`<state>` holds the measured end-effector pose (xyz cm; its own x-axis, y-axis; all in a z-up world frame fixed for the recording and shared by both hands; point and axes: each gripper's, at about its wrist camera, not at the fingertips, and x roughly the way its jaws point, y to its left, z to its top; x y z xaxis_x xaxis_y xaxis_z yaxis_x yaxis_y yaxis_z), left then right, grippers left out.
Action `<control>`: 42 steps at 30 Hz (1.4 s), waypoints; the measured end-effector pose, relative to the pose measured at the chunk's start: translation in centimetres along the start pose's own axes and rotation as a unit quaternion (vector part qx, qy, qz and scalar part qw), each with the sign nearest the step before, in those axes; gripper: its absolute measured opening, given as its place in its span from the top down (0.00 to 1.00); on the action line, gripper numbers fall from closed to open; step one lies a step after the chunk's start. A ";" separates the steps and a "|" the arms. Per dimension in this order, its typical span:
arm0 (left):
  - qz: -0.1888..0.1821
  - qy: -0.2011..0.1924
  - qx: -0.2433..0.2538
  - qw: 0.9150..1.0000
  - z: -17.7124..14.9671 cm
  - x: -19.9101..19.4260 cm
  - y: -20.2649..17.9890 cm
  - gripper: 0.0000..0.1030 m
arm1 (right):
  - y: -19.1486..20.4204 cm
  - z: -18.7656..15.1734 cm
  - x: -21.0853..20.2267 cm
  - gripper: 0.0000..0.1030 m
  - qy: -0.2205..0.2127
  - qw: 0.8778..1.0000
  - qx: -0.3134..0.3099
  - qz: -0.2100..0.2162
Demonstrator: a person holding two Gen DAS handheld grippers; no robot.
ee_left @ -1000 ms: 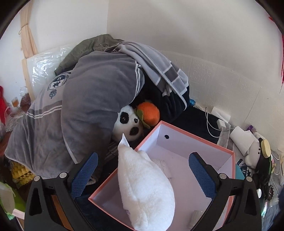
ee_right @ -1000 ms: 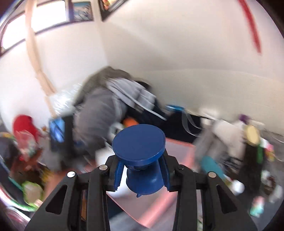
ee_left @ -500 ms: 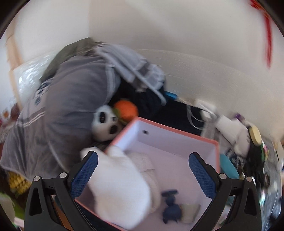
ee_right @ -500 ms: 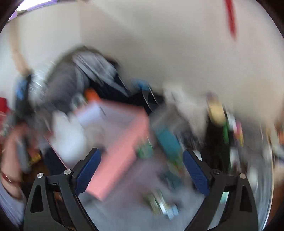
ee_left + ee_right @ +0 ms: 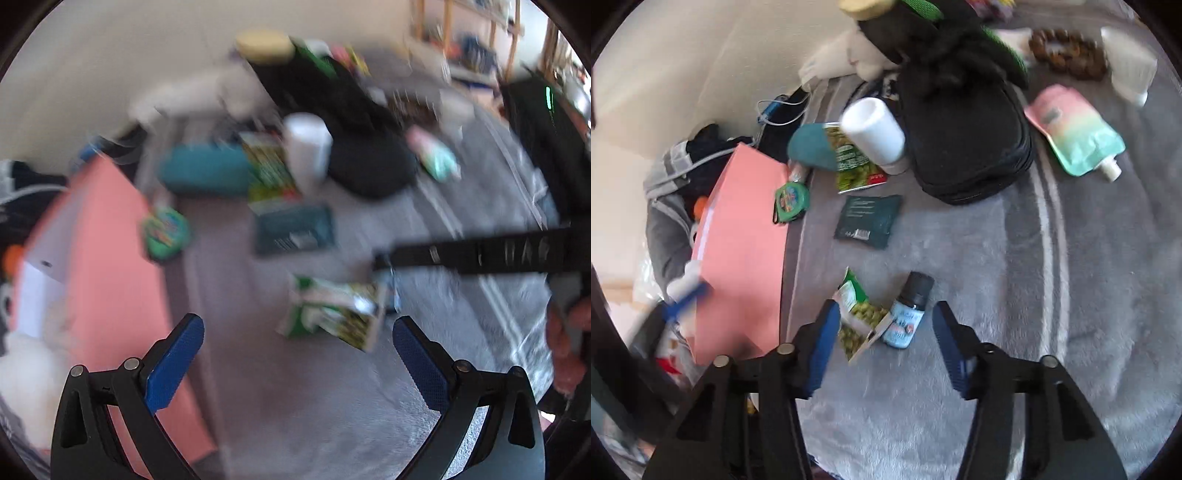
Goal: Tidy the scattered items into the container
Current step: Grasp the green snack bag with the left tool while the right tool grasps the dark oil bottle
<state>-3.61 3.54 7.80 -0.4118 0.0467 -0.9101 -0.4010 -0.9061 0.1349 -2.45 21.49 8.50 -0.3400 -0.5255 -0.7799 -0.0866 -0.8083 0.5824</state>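
Note:
The pink box [image 5: 738, 240] stands at the left on the grey blanket, and a white plush [image 5: 22, 369] shows at its near end. My right gripper [image 5: 886, 317] hangs low over a green pea packet [image 5: 860, 317] and a small blue bottle [image 5: 908, 314]. Its jaws are closing with both items between them, and the pads do not press on either. The left wrist view is blurred. In it my left gripper [image 5: 297, 332] stands wide open just short of the same packet [image 5: 332, 317], holding nothing, and the right gripper's black body [image 5: 480, 254] reaches in from the right.
A green tape measure [image 5: 790, 199] leans on the box wall. Beyond it lie a dark green packet [image 5: 868, 221], a second pea packet [image 5: 853, 155], a white cylinder [image 5: 875, 129], a teal case [image 5: 809, 147], a black pouch [image 5: 964, 140] and a pastel spout pouch [image 5: 1075, 133].
My right gripper let go of the dark blue piece, which lay in the box half a second ago. Both grippers swung right and down from the box to the blanket's scattered items.

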 end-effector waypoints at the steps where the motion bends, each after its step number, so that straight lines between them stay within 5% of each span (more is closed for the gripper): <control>1: 0.002 0.015 0.001 1.000 -0.1 1.3 -0.4 0.00 | 0.0 0.1 0.5 0.52 0.005 1.000 0.005 -0.006; 11: -0.029 0.061 0.011 0.998 0.3 7.3 -1.2 0.04 | 0.3 0.0 4.4 0.57 0.040 0.999 0.019 0.010; 13: -0.047 0.062 -0.001 0.997 0.1 7.6 -1.0 0.09 | 0.4 0.0 4.5 0.71 0.039 0.999 0.012 0.000; 15: -0.060 0.055 -0.007 0.997 0.1 6.9 -0.9 0.35 | -0.2 -0.1 4.3 0.76 0.038 0.999 0.023 0.008; 18: -0.060 0.039 -0.020 0.997 0.3 5.5 -0.6 0.59 | -0.7 0.0 3.6 0.76 0.027 0.999 0.040 0.017; 29: -0.088 -0.055 -0.095 0.990 1.4 -1.0 5.1 0.62 | 1.4 0.4 0.4 0.84 -0.011 0.998 0.028 0.054; 37: -0.082 -0.183 -0.187 0.962 1.4 -10.8 13.5 0.62 | 0.3 0.4 0.5 0.82 -0.020 0.997 0.052 0.052; 41: -0.087 -0.207 -0.284 0.932 -1.1 -12.9 20.8 0.60 | 0.6 0.3 1.5 0.82 -0.014 0.998 0.044 0.033; 42: -0.096 -0.203 -0.324 0.919 -2.1 -12.6 23.1 0.49 | 0.6 0.3 1.6 0.82 -0.013 0.999 0.042 0.030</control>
<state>-5.94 -18.88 21.53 -0.7081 0.2661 -0.6541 0.0196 -0.9185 -0.3948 -3.37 20.22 7.67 -0.3719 -0.5647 -0.7367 -0.1422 -0.7496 0.6464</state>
